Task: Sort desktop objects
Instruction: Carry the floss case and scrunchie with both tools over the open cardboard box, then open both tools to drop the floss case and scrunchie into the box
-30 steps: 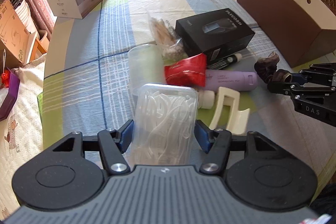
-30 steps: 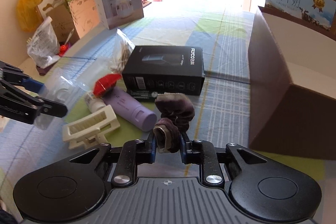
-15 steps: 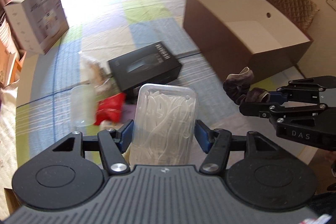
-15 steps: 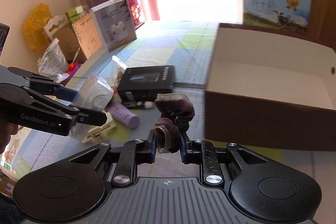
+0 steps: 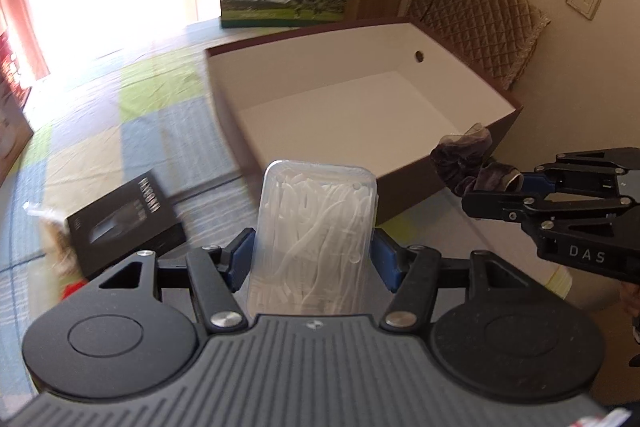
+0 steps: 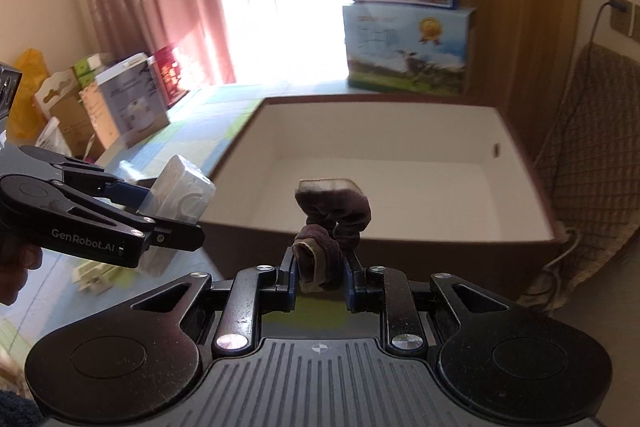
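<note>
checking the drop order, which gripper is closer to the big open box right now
Right, by a little. The right gripper holds the dark scrunchie at the open box's near wall. The left gripper, clamping the clear floss-pick case, sits slightly further back.

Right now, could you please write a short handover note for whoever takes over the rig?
Left gripper: shut on the clear box, held short of the bin.
Right gripper: shut on the scrunchie, also just before the bin's near wall.
Done: nothing visible in the bin yet.
Left: drop both in, then fetch the black box and the rest on the table.
</note>
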`<control>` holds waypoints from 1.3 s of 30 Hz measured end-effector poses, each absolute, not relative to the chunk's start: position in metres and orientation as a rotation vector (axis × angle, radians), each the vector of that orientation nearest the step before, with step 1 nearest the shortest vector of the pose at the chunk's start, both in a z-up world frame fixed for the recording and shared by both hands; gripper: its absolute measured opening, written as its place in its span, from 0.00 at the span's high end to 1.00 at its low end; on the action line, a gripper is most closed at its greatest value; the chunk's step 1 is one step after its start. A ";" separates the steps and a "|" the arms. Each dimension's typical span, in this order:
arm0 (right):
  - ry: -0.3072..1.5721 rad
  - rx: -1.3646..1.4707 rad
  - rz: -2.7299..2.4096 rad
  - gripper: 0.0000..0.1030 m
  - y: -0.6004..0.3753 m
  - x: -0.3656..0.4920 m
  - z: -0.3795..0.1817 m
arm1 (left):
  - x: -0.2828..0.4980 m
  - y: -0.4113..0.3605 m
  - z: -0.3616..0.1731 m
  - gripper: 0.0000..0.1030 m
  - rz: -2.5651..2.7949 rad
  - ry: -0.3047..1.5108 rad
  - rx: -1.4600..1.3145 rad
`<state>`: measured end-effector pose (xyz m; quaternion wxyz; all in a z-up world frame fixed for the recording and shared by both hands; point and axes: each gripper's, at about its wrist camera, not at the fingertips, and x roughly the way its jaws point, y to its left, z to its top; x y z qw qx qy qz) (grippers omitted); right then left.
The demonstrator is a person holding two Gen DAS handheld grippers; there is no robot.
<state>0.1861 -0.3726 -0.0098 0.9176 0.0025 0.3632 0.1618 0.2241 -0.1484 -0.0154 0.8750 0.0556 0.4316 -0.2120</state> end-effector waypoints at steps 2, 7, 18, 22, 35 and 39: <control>0.735 -0.005 0.316 0.82 -0.392 0.195 -0.007 | 0.233 -0.168 -0.013 0.44 -0.447 0.895 0.118; 0.735 -0.041 0.311 0.82 -0.423 0.230 -0.007 | 0.265 -0.215 -0.015 0.44 -0.431 0.897 0.105; 0.952 -0.109 0.365 0.82 -0.452 0.321 -0.052 | 0.344 -0.283 -0.048 0.44 -0.335 0.996 0.112; 1.031 -0.125 0.387 0.82 -0.453 0.345 -0.070 | 0.363 -0.292 -0.069 0.44 -0.302 1.064 0.112; 1.150 -0.263 0.417 0.82 -0.438 0.388 -0.098 | 0.408 -0.293 -0.122 0.44 -0.195 1.258 0.119; 1.156 -0.274 0.416 0.71 -0.436 0.393 -0.099 | 0.415 -0.291 -0.126 0.43 -0.192 1.293 0.121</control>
